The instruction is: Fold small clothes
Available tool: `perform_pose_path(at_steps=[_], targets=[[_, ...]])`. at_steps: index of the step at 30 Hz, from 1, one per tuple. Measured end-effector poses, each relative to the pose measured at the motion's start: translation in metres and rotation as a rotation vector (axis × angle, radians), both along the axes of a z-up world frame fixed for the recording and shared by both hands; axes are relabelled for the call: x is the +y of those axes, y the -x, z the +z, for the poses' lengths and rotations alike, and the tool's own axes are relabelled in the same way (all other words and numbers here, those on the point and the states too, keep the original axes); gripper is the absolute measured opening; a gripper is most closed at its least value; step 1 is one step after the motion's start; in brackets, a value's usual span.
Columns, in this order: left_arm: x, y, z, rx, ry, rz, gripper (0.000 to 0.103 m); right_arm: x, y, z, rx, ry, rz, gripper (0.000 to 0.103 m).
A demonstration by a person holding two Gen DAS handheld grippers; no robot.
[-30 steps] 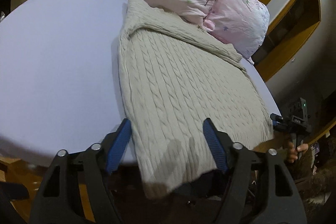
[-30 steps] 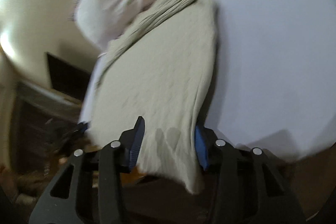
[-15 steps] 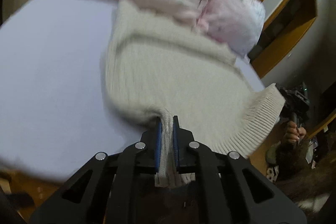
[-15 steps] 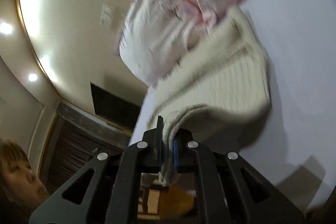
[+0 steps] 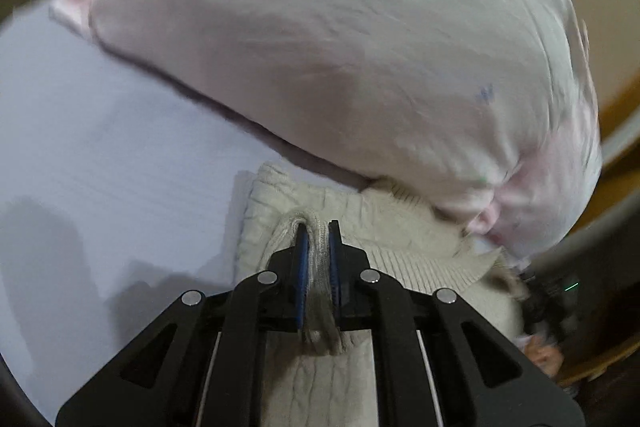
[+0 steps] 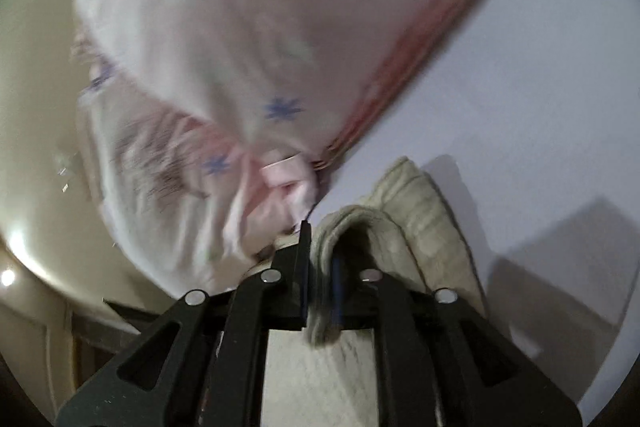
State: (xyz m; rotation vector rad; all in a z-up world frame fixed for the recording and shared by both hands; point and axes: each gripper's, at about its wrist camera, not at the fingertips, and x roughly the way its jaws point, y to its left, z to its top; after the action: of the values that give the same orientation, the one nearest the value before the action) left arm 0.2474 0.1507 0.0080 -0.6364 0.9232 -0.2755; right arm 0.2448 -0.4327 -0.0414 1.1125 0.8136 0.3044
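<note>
The left gripper [image 5: 318, 227] has its blue-padded fingers [image 5: 303, 259] pinched narrow on a bunched edge of the cream cable-knit sweater [image 5: 404, 235], the ribbed knit squeezed between them and hanging out below. The right gripper [image 6: 320, 239] is clamped the same way on another part of that edge, the knit arching over its finger toward 12 o'clock.

A second ago both pairs of fingers stood wide at the sweater's near hem, with the garment spread flat on the bed. Half a second ago they had closed and begun lifting. Now the hem has been carried far forward, toward 12 o'clock, and sits over the sweater's top end right against the pink pillows [image 5: 360, 59]. The lower layer shows beneath each gripper at 6 o'clock, so the garment reads as doubled over. That suggests the first bottom-to-top fold is nearly made, and laying the hem down and letting go is probably what remains of this step.

Out past the sweater, the pale lilac bed sheet [image 5: 100, 147] spreads toward 9 o'clock in the left view and toward 3 o'clock in the right.

No brand, label or writing can be read; the pillows carry only small flower prints, and both views are motion-blurred.
</note>
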Motion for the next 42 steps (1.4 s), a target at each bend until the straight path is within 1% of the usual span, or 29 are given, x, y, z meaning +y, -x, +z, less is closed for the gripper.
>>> perform_pose_path(at_steps=[1, 2, 3, 4, 5, 6, 7, 8, 12, 15, 17, 18, 19, 21, 22, 23, 25, 28, 29, 30, 32, 33, 34, 36, 37, 38, 40, 41, 42], targets=[[0.007, -0.001, -0.001, 0.004, 0.055, 0.004, 0.014, -0.001, -0.005, -0.001, -0.019, -0.047, -0.001, 0.032], [0.016, -0.002, -0.001, 0.003, 0.110, 0.015, 0.021, -0.002, -0.006, -0.001, -0.037, -0.080, -0.005, 0.052], [0.024, -0.001, 0.001, -0.007, 0.139, 0.040, 0.027, -0.002, -0.006, 0.002, -0.057, -0.089, -0.013, 0.060], [0.030, 0.003, 0.005, -0.024, 0.130, 0.073, 0.055, -0.001, -0.002, 0.006, -0.079, -0.080, -0.024, 0.072], [0.039, 0.009, 0.012, -0.054, 0.096, 0.127, 0.081, -0.001, 0.003, 0.016, -0.117, -0.051, -0.031, 0.084], [0.044, 0.017, 0.019, -0.084, 0.072, 0.153, 0.083, 0.000, 0.010, 0.023, -0.151, -0.025, -0.023, 0.090], [0.048, 0.025, 0.023, -0.103, 0.054, 0.137, 0.083, 0.001, 0.015, 0.026, -0.171, -0.011, -0.015, 0.090], [0.047, 0.028, 0.024, -0.098, 0.044, 0.110, 0.083, 0.002, 0.024, 0.030, -0.202, 0.005, -0.001, 0.090], [0.028, 0.045, 0.013, -0.041, -0.019, -0.051, 0.083, -0.003, 0.050, 0.027, -0.286, 0.051, 0.005, 0.094], [0.006, 0.047, -0.003, 0.023, -0.053, -0.130, 0.082, -0.006, 0.054, 0.020, -0.256, 0.051, 0.011, 0.094], [-0.006, 0.042, -0.010, 0.050, -0.060, -0.147, 0.078, -0.004, 0.050, 0.020, -0.261, 0.055, 0.018, 0.094], [-0.010, 0.041, -0.010, 0.038, -0.074, -0.141, 0.077, -0.003, 0.051, 0.021, -0.270, 0.066, 0.022, 0.094], [-0.011, 0.039, -0.011, 0.049, -0.063, -0.147, 0.065, -0.002, 0.052, 0.023, -0.282, 0.076, 0.028, 0.094], [-0.008, 0.038, -0.017, 0.071, -0.026, -0.113, 0.048, 0.001, 0.049, 0.026, -0.292, 0.072, 0.036, 0.094], [-0.007, 0.036, -0.021, 0.093, -0.007, -0.105, 0.023, 0.002, 0.048, 0.025, -0.294, 0.064, 0.042, 0.094], [-0.003, 0.034, -0.028, 0.124, 0.066, -0.090, 0.019, 0.002, 0.047, 0.025, -0.293, 0.054, 0.047, 0.094], [-0.002, 0.034, -0.028, 0.144, 0.159, -0.047, 0.016, 0.001, 0.045, 0.026, -0.293, 0.037, 0.052, 0.094], [-0.010, 0.036, -0.007, 0.099, 0.288, -0.050, 0.014, -0.008, 0.050, 0.030, -0.317, 0.017, 0.045, 0.094], [-0.021, 0.037, 0.009, 0.064, 0.327, -0.067, 0.014, -0.013, 0.052, 0.033, -0.329, 0.017, 0.038, 0.094], [-0.037, 0.038, 0.025, 0.028, 0.344, -0.089, 0.014, -0.016, 0.053, 0.036, -0.337, 0.019, 0.033, 0.094], [-0.084, 0.039, 0.060, -0.062, 0.383, -0.176, 0.014, -0.025, 0.057, 0.044, -0.357, 0.034, 0.016, 0.094], [-0.103, 0.038, 0.069, -0.085, 0.401, -0.211, 0.014, -0.029, 0.059, 0.047, -0.366, 0.045, 0.005, 0.094], [-0.139, 0.035, 0.078, -0.113, 0.431, -0.272, 0.014, -0.034, 0.061, 0.051, -0.374, 0.071, -0.008, 0.094], [-0.199, 0.027, 0.080, -0.126, 0.455, -0.354, 0.014, -0.041, 0.065, 0.058, -0.382, 0.138, -0.029, 0.094], [-0.225, 0.022, 0.075, -0.119, 0.459, -0.381, 0.015, -0.044, 0.066, 0.060, -0.378, 0.181, -0.039, 0.094], [-0.263, 0.013, 0.064, -0.082, 0.452, -0.426, 0.015, -0.047, 0.067, 0.061, -0.372, 0.206, -0.047, 0.094], [-0.330, -0.006, 0.031, 0.066, 0.435, -0.526, 0.017, -0.055, 0.067, 0.060, -0.347, 0.255, -0.065, 0.094], [-0.345, -0.011, 0.019, 0.128, 0.440, -0.548, 0.017, -0.061, 0.068, 0.059, -0.328, 0.276, -0.074, 0.094], [-0.358, -0.014, 0.007, 0.196, 0.478, -0.568, 0.017, -0.065, 0.068, 0.058, -0.316, 0.281, -0.078, 0.094]])
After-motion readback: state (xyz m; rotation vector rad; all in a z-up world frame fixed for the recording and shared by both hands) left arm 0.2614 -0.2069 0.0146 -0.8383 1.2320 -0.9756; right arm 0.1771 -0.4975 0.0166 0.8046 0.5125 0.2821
